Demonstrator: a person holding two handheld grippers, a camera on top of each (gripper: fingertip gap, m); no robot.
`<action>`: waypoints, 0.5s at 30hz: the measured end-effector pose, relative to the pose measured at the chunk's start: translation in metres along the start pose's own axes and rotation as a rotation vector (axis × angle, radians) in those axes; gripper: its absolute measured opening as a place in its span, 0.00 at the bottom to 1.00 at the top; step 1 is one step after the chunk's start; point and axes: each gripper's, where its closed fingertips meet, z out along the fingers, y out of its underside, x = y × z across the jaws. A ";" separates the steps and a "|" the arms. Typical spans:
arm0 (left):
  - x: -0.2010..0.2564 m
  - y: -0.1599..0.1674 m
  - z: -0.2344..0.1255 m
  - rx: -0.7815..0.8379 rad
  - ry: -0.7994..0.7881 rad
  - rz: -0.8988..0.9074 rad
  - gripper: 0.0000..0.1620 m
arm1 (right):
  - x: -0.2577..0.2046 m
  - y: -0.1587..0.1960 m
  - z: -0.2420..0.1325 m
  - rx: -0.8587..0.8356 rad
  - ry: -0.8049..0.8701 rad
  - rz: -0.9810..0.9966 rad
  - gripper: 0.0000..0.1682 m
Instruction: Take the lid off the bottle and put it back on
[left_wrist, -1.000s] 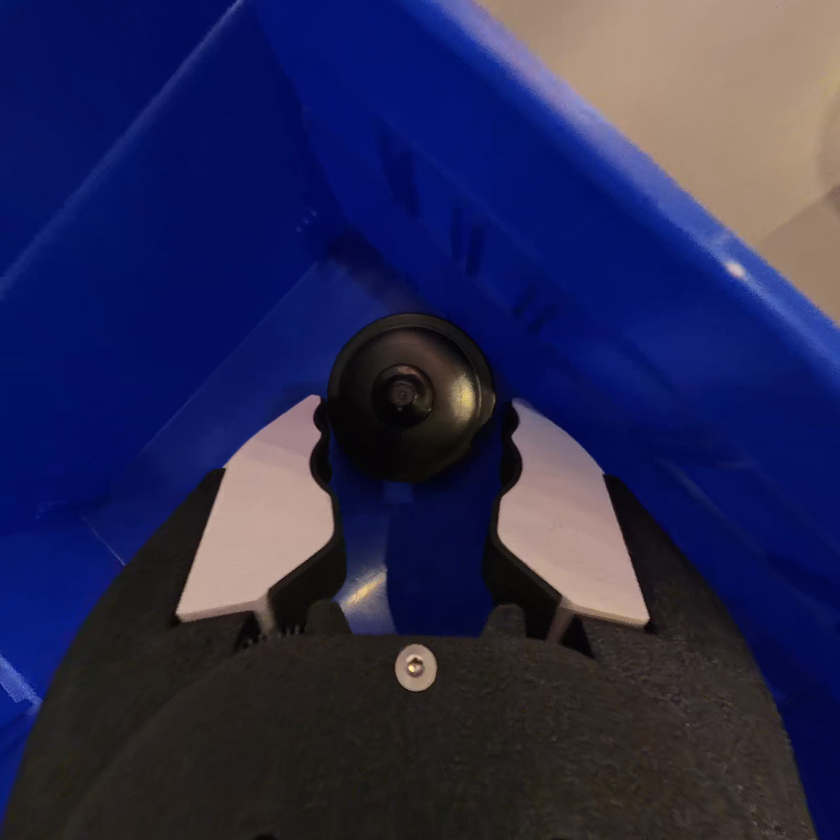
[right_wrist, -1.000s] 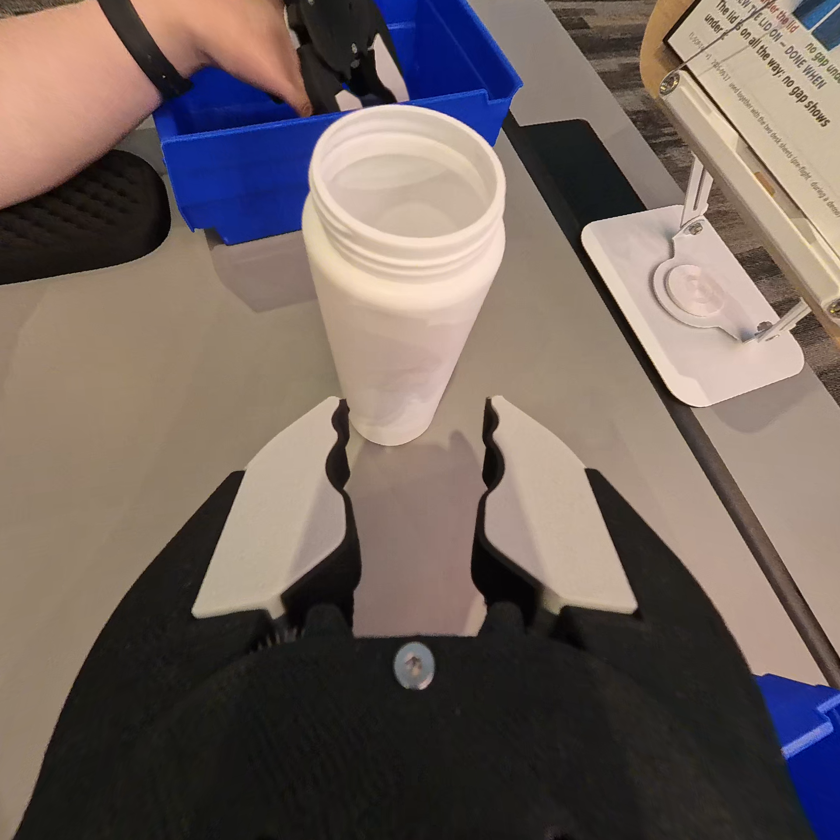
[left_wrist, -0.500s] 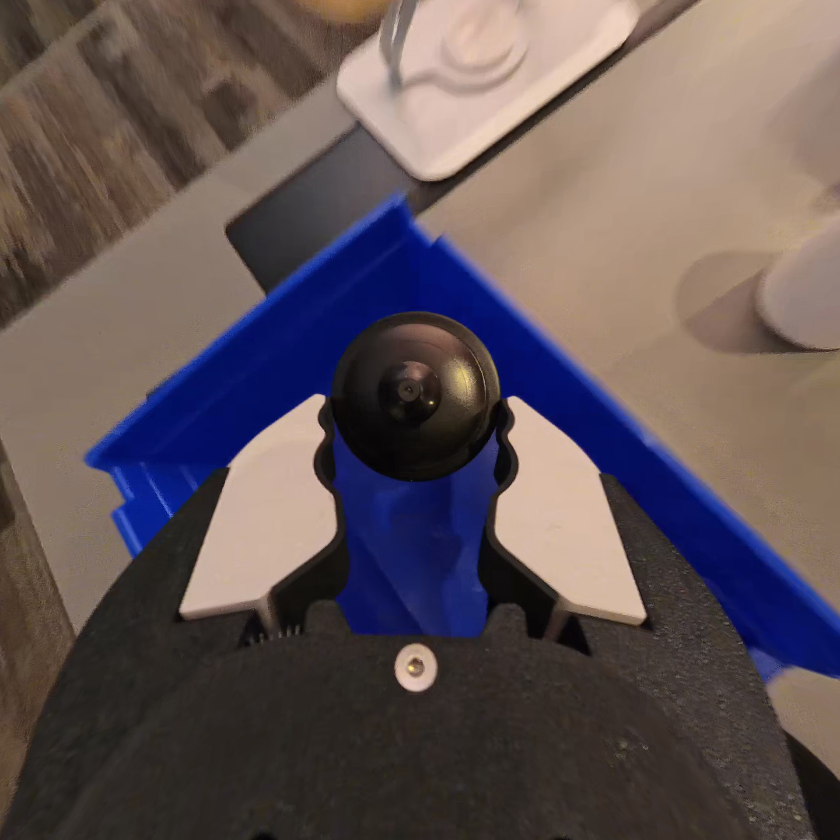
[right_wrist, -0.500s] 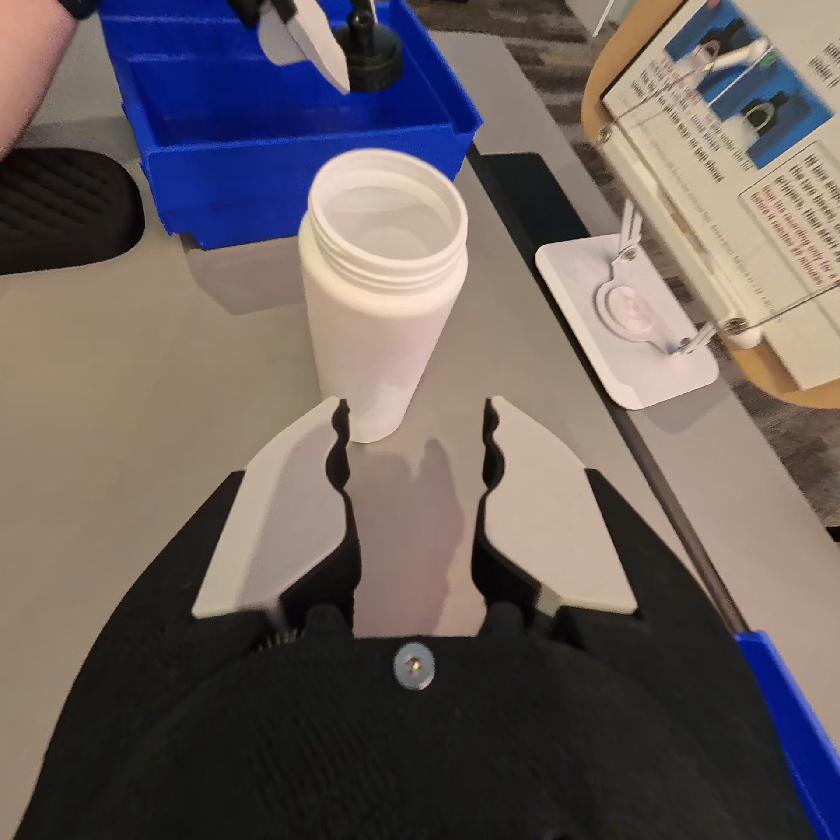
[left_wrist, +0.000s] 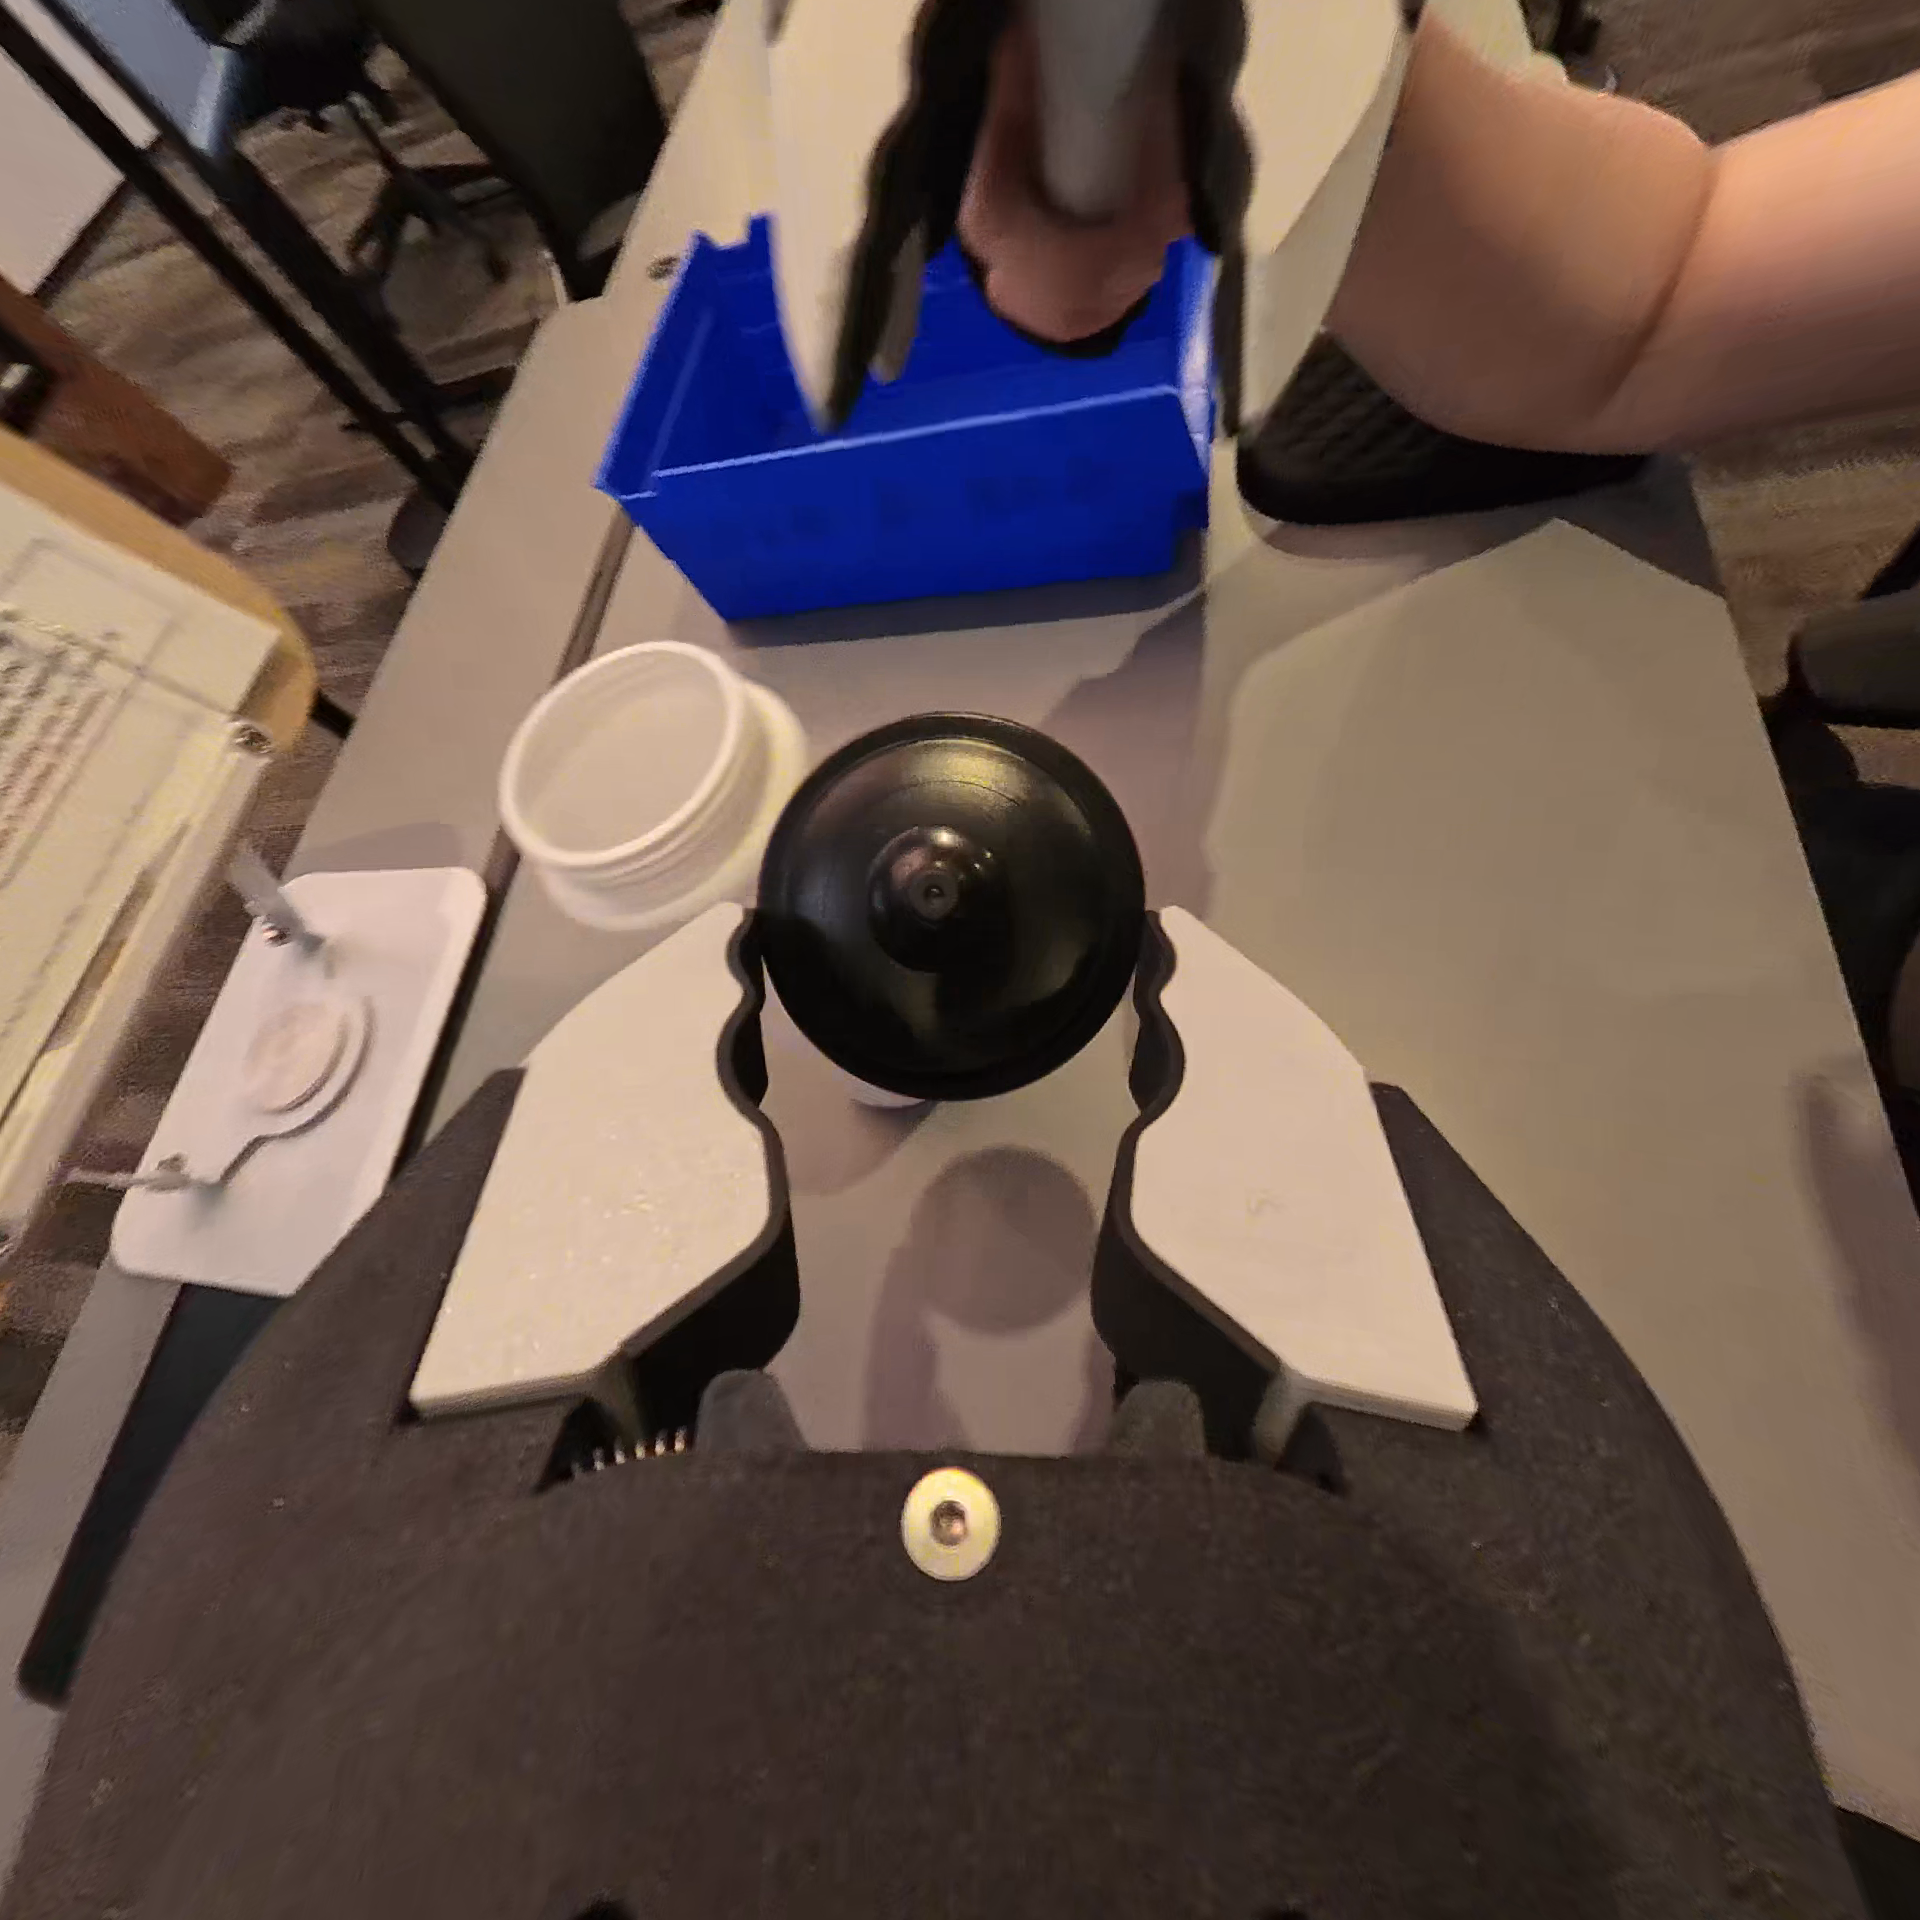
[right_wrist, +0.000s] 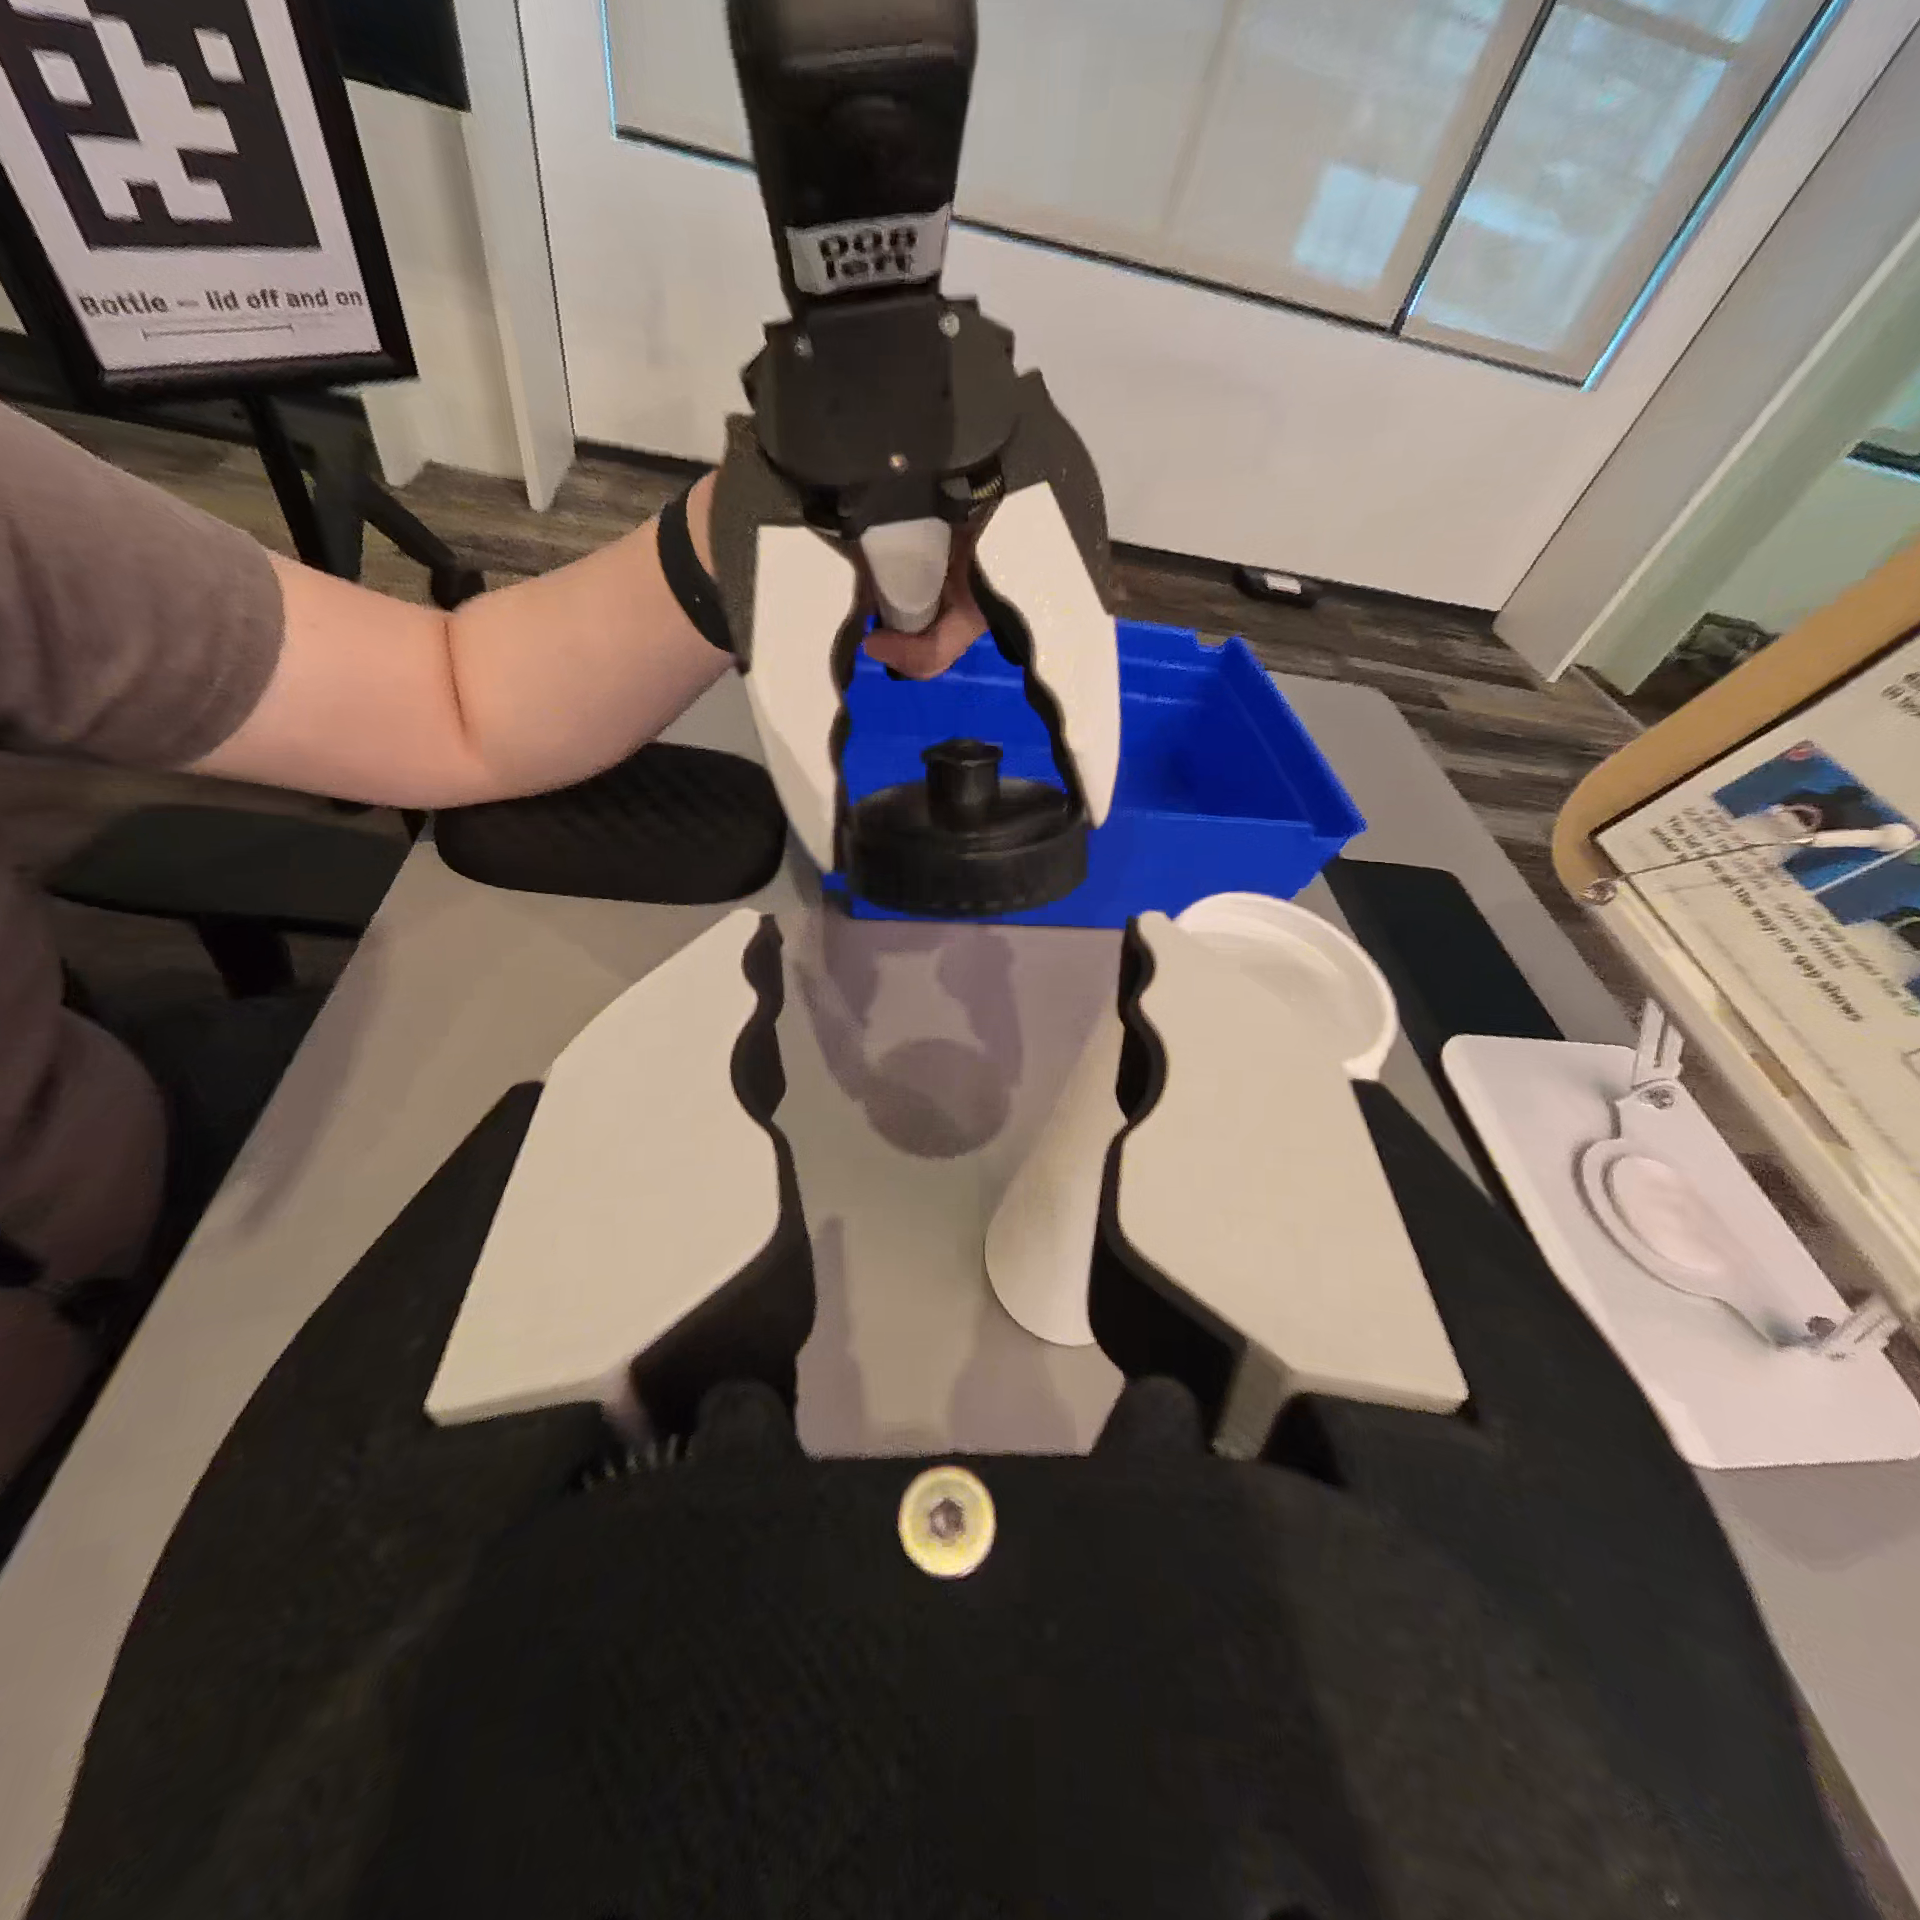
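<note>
- The left gripper (left_wrist: 948, 961) holds the black lid (left_wrist: 948, 914) clamped between its fingertips, in the air above the desk (left_wrist: 1455, 831).
- The open white bottle (left_wrist: 649, 779) stands just left of the lid.
- The right gripper (right_wrist: 948, 966) hangs with fingers parted, empty; the bottle is beside its right finger.
- A blue bin (left_wrist: 914, 530) sits farther back.

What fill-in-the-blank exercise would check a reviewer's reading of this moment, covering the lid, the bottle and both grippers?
1. The left gripper is shut on the black ____.
2. The white bottle stands on the grey table with its mouth ____.
3. The right gripper holds ____, with its jaws apart.
4. The bin behind the bottle is coloured ____.

Missing words: lid; open; nothing; blue
</note>
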 end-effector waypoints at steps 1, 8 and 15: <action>0.004 0.001 0.006 -0.012 0.012 0.010 0.42 | -0.001 0.008 0.007 -0.037 -0.002 -0.002 0.40; 0.018 0.002 0.026 -0.040 0.067 0.023 0.42 | -0.009 0.035 0.031 -0.157 -0.038 -0.023 0.44; 0.027 -0.002 0.029 -0.030 0.095 0.041 0.42 | -0.018 0.045 0.040 -0.207 -0.083 -0.023 0.43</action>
